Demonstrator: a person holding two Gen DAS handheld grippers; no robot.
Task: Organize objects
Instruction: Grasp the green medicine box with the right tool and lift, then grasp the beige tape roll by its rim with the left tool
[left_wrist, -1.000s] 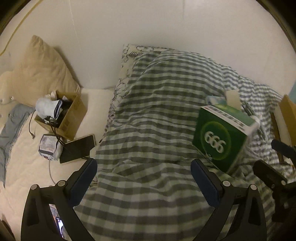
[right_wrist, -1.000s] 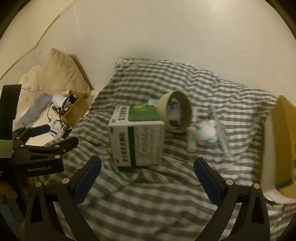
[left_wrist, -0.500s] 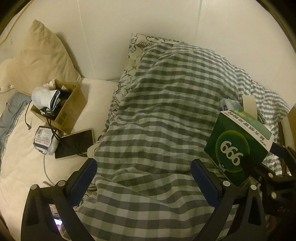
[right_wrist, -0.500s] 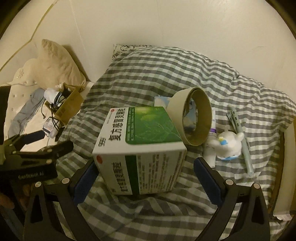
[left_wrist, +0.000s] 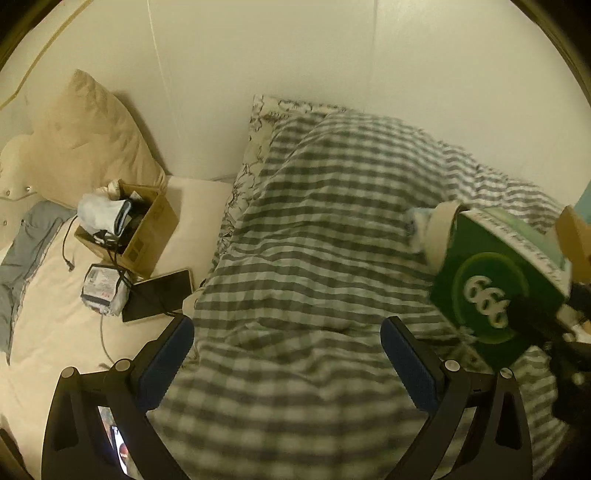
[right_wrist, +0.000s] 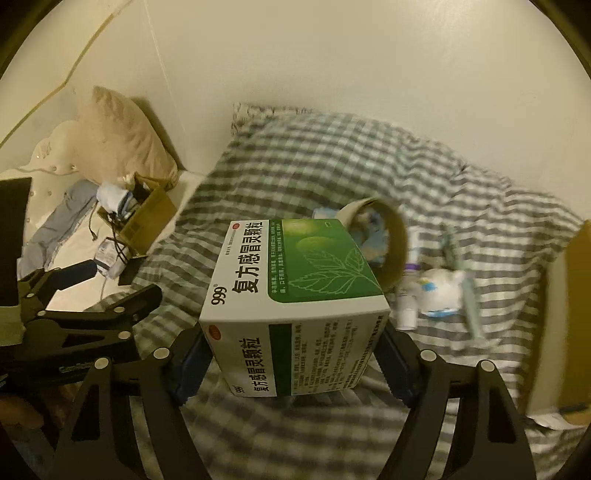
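A green and white 999 medicine box sits between the pads of my right gripper, which is shut on it just above the checked duvet. The box also shows at the right of the left wrist view. Behind it lie a tape roll, a small white bottle, a white toy figure and a pen. My left gripper is open and empty over the duvet, left of the box.
An open cardboard box full of cables and cloth stands on the cream sheet at the left, with a packet and a dark tablet beside it. A beige pillow leans on the wall. A brown carton stands at the right.
My right gripper moved forward to the medicine box and closed on its sides. The left gripper stayed open and shifted only slightly.
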